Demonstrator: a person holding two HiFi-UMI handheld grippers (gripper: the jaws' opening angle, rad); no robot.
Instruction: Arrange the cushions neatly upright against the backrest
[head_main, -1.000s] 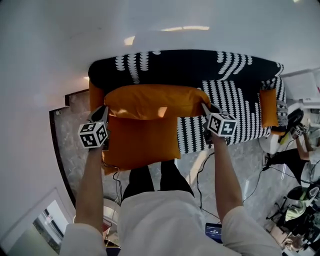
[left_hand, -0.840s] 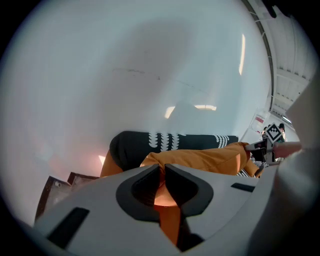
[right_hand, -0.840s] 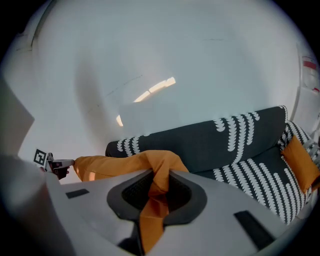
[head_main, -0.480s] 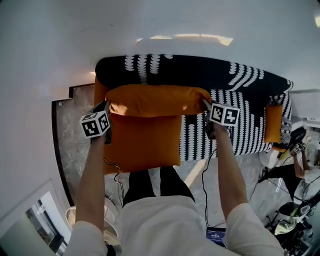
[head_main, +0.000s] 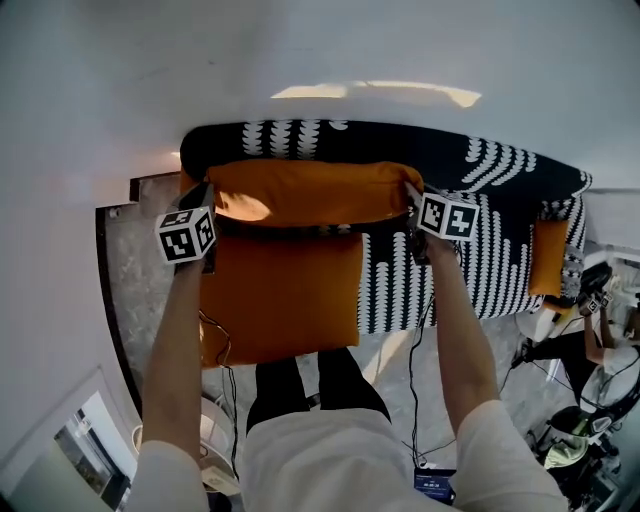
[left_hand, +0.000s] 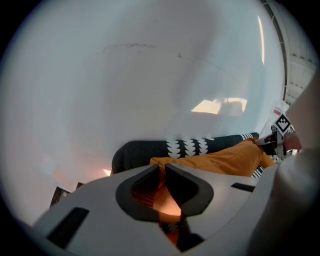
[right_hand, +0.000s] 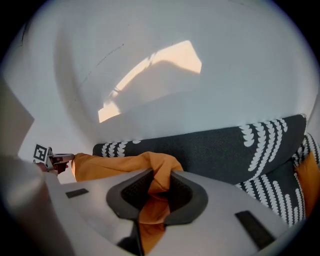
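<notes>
cushion (head_main: 310, 192) moved nearer backrest (head_main: 480, 150) | both jaws (left gripper (left_hand: 162, 169), right gripper (right_hand: 162, 176)) grasping its 2 corners

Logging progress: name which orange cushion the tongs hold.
The long cushion along the backrest, gripped by left tongs and right tongs; the flat cushion below and the far-right cushion are free.

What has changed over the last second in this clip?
The left gripper and right gripper carried the held cushion toward the backrest, and it now overlaps it. Both stay clamped on its top corners. The right jaws have just opened a little, with fabric still between them. The flat cushion below it and the small cushion at far right stayed put.
</notes>
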